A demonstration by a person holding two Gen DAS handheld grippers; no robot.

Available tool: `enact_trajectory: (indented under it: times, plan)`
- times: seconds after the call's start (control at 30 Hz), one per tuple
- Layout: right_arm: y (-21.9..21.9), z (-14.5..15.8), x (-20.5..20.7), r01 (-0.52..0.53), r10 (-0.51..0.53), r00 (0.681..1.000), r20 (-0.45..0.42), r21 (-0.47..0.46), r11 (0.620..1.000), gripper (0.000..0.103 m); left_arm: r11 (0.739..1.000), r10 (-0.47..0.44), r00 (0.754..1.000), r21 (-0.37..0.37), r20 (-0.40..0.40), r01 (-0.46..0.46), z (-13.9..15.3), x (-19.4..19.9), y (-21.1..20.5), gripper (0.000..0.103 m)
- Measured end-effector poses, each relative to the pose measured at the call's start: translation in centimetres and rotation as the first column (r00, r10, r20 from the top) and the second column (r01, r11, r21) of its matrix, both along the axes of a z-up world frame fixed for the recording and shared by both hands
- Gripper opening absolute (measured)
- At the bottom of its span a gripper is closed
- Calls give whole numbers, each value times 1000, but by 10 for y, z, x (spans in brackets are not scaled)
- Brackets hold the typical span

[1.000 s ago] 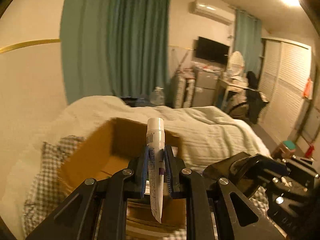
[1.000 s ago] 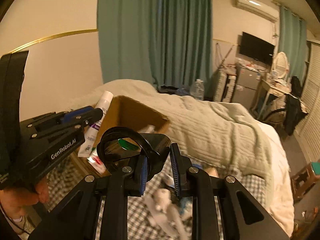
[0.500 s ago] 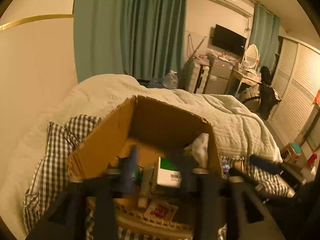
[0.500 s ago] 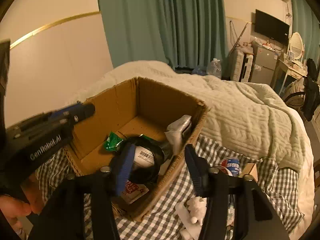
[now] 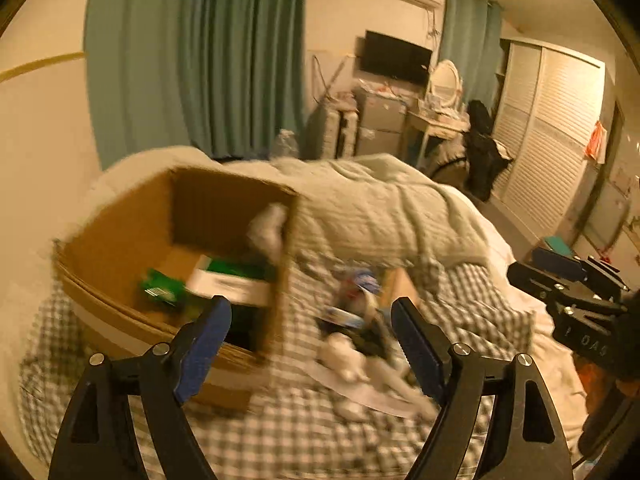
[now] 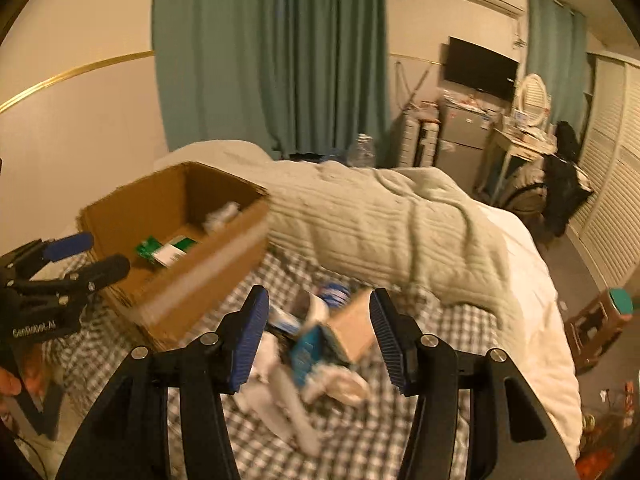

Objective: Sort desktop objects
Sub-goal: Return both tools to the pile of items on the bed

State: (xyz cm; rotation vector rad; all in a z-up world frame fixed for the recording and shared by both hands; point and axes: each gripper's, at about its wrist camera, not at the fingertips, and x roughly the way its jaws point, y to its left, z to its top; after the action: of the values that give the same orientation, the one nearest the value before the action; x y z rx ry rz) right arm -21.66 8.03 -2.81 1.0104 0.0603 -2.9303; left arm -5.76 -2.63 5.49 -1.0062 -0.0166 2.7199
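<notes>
An open cardboard box [image 5: 132, 232] [image 6: 172, 200] sits on the checked cloth at the left. It holds a green packet [image 5: 160, 286], a white and green carton [image 5: 228, 280] and a white bag [image 5: 268, 228]. To its right lies a blurred pile of small objects [image 5: 360, 340] [image 6: 320, 344], among them a small brown carton [image 6: 356, 324] and a blue and white pack [image 6: 308, 348]. My left gripper [image 5: 310, 308] [image 6: 90, 258] hangs over the box's right corner, its jaws opening and empty. My right gripper [image 6: 319, 294] [image 5: 568, 292] stands open above the pile, touching nothing.
A pale ribbed quilt [image 6: 380, 232] covers the bed behind the box and pile. The checked cloth [image 5: 280, 440] spreads out in front. Green curtains [image 6: 272, 60], a desk with a mirror [image 6: 528, 120], louvred wardrobe doors [image 5: 560, 140] and a stool [image 6: 600, 320] lie beyond.
My left gripper let go of the white tube and opened wide. My right gripper released the black looped thing over the box. Both swung right, from above the box toward the pile.
</notes>
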Motion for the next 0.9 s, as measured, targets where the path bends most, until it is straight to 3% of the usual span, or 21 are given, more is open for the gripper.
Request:
enact_trajectory:
  times: [0.1,0.27,0.43,0.63,0.7,0.8,0.9]
  plan:
    - [20,-15,9,35,-36,999,12,16,999,52,1000,-3,999,-3,44,3,-23,0,27,85]
    - [37,-58,17,60,-60,996,58,9,998,52,1000,19,985,-11,169,-17,-90,-2,53,85]
    - [36,-110,12,75,-72,991,114,-22,997,52,990,92,958,-124,270,-60,-149,-4,55,85]
    - [20,-156,11,6,12,979,205,-88,996,52,984,175,930,-71,324,-161,-163,-14,33,85]
    - [15,-164,11,-10,31,974,222,-97,995,51,987,162,929,-50,333,-155,-167,-17,33,85]
    - [14,-170,9,-3,28,974,226,-109,994,35,990,142,924,-43,355,-135,-174,-28,38,85]
    - [9,-177,-2,-23,54,966,252,-125,992,35,993,120,923,-46,365,-111,-179,-37,45,84]
